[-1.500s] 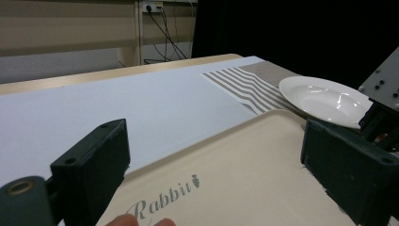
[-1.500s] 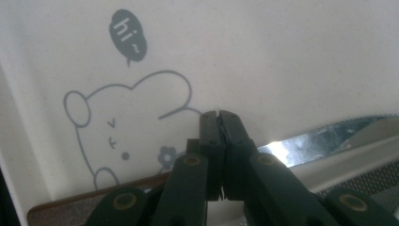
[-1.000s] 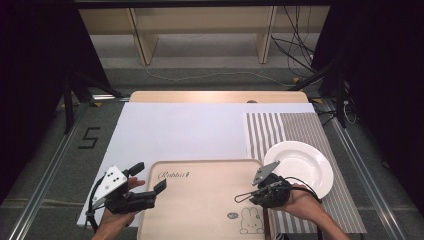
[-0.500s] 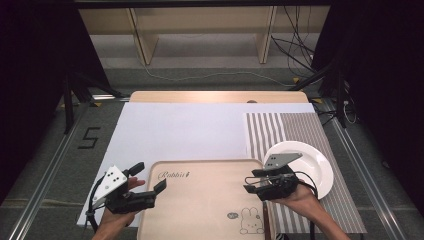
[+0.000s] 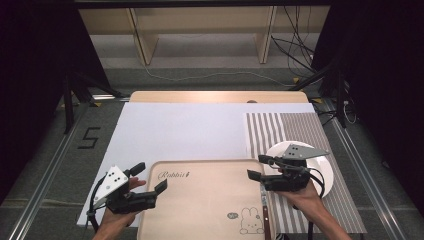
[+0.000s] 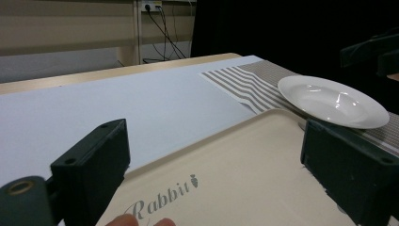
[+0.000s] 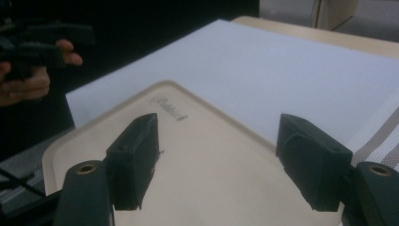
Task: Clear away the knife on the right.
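Right gripper [image 5: 256, 167] lifted off knife [image 5: 263, 210], jaws just opening, now spread, empty; knife lies below them, lengthwise along tray [image 5: 200, 200] right edge. Left gripper [image 5: 150, 177] jaws spread.

knife [image 5: 263, 212] — flat on tray's [image 5: 200, 200] right edge
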`<state>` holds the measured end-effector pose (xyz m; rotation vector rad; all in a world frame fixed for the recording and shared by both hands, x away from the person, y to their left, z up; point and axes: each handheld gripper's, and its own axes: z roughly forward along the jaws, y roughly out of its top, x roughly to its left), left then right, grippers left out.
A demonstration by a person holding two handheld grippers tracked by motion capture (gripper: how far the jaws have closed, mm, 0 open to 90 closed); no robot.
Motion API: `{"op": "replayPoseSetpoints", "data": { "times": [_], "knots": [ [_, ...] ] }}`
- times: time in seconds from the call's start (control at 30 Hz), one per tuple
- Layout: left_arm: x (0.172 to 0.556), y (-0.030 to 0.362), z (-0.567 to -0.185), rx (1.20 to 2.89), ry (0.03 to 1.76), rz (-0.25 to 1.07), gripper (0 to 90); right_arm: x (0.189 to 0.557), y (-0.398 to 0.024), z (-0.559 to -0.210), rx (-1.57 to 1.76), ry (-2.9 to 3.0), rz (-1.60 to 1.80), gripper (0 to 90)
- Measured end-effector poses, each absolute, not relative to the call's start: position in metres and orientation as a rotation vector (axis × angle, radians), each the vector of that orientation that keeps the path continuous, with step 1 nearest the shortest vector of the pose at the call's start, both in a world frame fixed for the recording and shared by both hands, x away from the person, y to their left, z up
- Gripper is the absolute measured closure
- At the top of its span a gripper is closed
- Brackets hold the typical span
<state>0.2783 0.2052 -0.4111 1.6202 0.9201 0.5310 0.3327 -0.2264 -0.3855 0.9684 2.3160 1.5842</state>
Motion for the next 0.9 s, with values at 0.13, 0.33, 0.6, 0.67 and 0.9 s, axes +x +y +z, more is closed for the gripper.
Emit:
{"op": "replayPoseSetpoints", "data": {
  "times": [0.13,0.33,0.6,0.67,0.9],
  "knots": [
    [0.278,0.206,-0.411,1.618,0.920,0.530,8.2,0.328,-0.228,-0.382,1.007,2.250,1.634,30.8],
    [0.278,0.205,-0.411,1.623,0.921,0.532,8.2,0.310,-0.237,-0.382,1.006,2.215,1.633,27.6],
    [0.279,0.203,-0.412,1.633,0.919,0.526,8.2,0.294,-0.253,-0.387,1.021,2.124,1.690,25.5],
    [0.278,0.203,-0.412,1.638,0.912,0.526,8.2,0.292,-0.255,-0.388,1.006,2.120,1.670,25.3],
    [0.279,0.203,-0.412,1.631,0.915,0.525,8.2,0.293,-0.255,-0.392,1.000,2.121,1.674,22.9]
  ]
}}
